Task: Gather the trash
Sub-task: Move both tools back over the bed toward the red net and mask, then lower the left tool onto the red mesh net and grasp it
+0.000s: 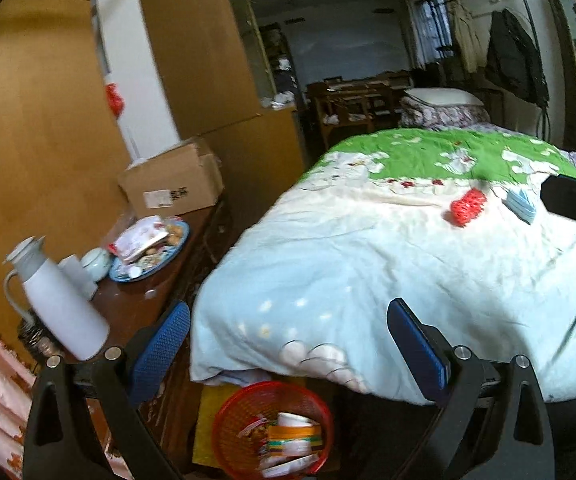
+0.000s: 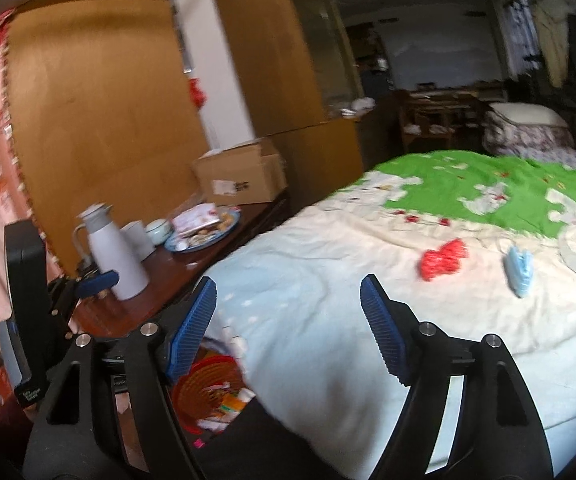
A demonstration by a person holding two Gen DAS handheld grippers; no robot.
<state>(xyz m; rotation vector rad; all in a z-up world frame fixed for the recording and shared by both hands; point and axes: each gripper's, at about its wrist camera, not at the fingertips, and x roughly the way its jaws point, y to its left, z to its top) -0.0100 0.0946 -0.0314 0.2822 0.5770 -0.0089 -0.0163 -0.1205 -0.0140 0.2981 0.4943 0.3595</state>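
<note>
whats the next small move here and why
Probably reach the right claw forward to the red crumpled scrap on the bed. Both claws are open and empty, and the red basket on the floor already holds trash.

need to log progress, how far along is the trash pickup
Some wrappers already lie in the red basket on the floor by the bed. Nothing is in hand: the left tool and right tool are both open and empty. Left on the quilt: a red crumpled piece and a light blue piece.
</note>
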